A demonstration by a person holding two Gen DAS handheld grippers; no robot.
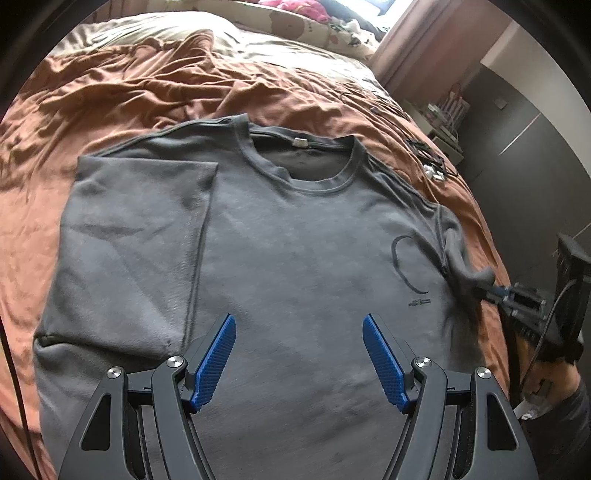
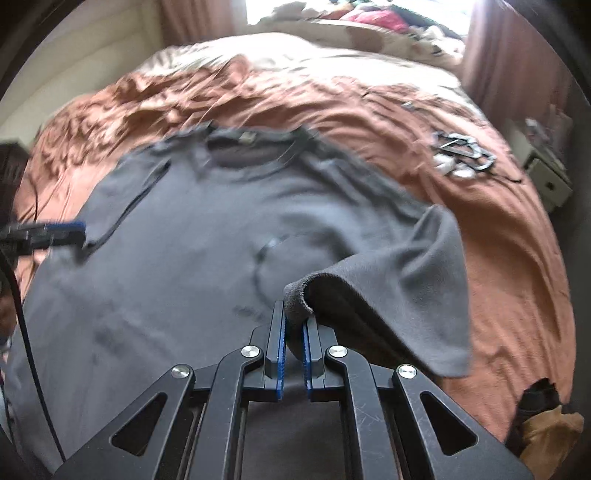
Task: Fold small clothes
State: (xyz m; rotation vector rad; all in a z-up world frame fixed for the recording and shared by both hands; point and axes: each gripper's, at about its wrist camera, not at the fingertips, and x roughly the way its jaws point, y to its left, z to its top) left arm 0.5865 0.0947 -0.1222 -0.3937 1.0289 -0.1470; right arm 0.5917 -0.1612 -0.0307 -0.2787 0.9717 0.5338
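Rumpled rust-brown bedspread (image 1: 110,92) under grey T-shirt (image 1: 295,240); curtained window (image 2: 332,9) behind.

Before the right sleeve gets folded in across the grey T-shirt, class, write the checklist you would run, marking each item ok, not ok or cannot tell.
1. Right gripper shut on the right sleeve: ok.
2. Left sleeve already folded in flat: ok.
3. Left gripper open, holding nothing, over the T-shirt: ok.
4. Collar lying flat: ok.
5. Lower hem straight: cannot tell, out of view.
6. Black cables on the bedspread apart from the shirt: ok.
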